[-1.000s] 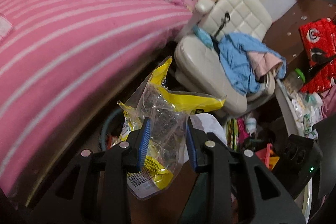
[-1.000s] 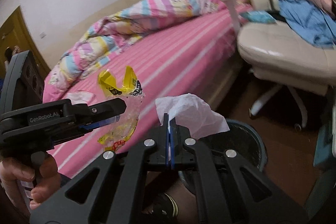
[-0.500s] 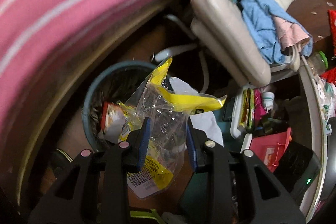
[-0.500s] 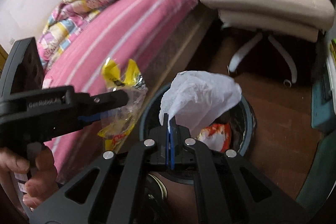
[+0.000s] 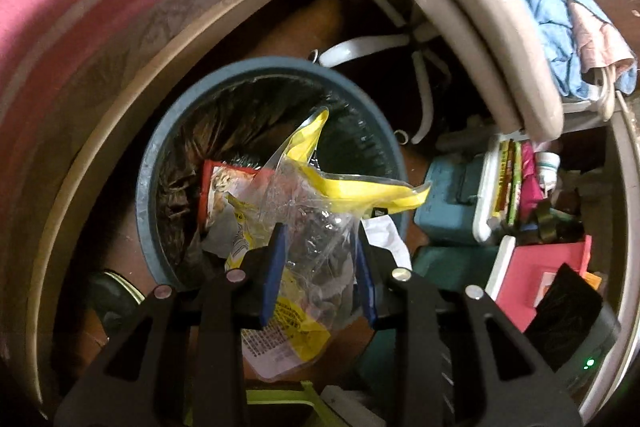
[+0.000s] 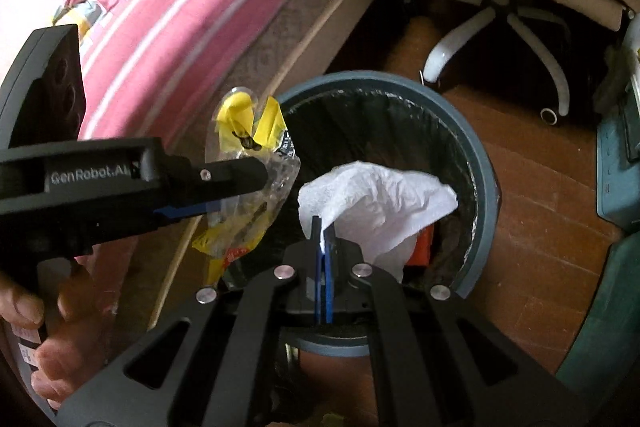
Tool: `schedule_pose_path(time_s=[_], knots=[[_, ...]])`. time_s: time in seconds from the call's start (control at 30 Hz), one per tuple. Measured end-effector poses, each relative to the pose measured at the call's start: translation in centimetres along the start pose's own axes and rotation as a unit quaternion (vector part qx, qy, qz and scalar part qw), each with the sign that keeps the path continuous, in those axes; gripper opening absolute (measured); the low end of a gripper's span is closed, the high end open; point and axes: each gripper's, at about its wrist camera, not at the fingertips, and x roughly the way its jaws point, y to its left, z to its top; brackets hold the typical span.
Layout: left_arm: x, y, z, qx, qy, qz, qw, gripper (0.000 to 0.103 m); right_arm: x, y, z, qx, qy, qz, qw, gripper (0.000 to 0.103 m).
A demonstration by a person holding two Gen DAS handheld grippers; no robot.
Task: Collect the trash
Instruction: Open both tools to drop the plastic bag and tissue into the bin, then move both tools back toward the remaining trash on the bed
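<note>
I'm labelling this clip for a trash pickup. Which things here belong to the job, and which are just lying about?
Job: yellow-and-clear plastic bag in the left gripper; white tissue in the right gripper; blue bin.

Lying about: pink bed, office chair, blue clothes.

I've brought both tools down from bed height — the blue bin [image 5: 256, 75], a second ago only a sliver low in my views, now fills the middle of both. My left tool [image 5: 318, 267] carries the yellow-and-clear wrapper [image 5: 316, 211] over the bin's 3 o'clock rim; my right tool [image 6: 325, 251] has the white tissue [image 6: 376, 203] above the bin's open mouth. The pink bed [image 6: 168, 39] has slid off to 10 o'clock.
</note>
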Motion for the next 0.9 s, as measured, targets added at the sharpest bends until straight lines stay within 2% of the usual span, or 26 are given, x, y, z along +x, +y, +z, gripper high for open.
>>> schedule_pose_path(time_s=[0.2, 0.27, 0.33, 0.4, 0.47, 0.6, 0.7, 0.8, 0.9], knots=[[2.3, 0.9, 0.3, -0.006, 0.017, 0.011, 0.9998, 0.035, 1.3, -0.6, 0.1, 0.001, 0.011, -0.02, 1.0, 0.004], [2.9, 1.2, 0.4, -0.008, 0.022, 0.017, 0.9996, 0.035, 1.4, -0.8, 0.0, 0.002, 0.011, -0.025, 1.0, 0.008], [3.1, 1.5, 0.5, -0.01, 0.022, 0.025, 0.9994, 0.042, 1.2, -1.0, -0.1, 0.002, 0.006, -0.034, 0.999, 0.032], [3.1, 1.6, 0.6, -0.008, 0.02, 0.031, 0.9993, 0.055, 0.9, -1.3, -0.2, 0.007, 0.0, -0.04, 0.999, 0.043], [2.8, 1.5, 0.6, -0.005, 0.014, 0.036, 0.9992, 0.06, 0.8, -1.6, -0.3, 0.011, -0.004, -0.044, 0.999, 0.057], [1.8, 1.3, 0.7, -0.003, 0.002, 0.044, 0.999, 0.069, 0.0, -1.5, -0.2, 0.015, -0.013, -0.054, 0.998, 0.063], [0.1, 1.2, 0.8, -0.014, -0.019, 0.043, 0.9988, 0.077, -1.5, -0.6, -0.2, 0.01, -0.033, -0.06, 0.998, 0.072], [-2.5, 1.0, 0.6, -0.025, -0.05, 0.049, 0.9972, 0.085, -3.2, 0.3, 0.0, 0.006, -0.058, -0.061, 0.996, 0.083], [-5.6, 0.8, 0.0, -0.034, -0.082, 0.047, 0.995, 0.087, -5.2, 1.8, 0.4, -0.003, -0.083, -0.055, 0.995, 0.087]])
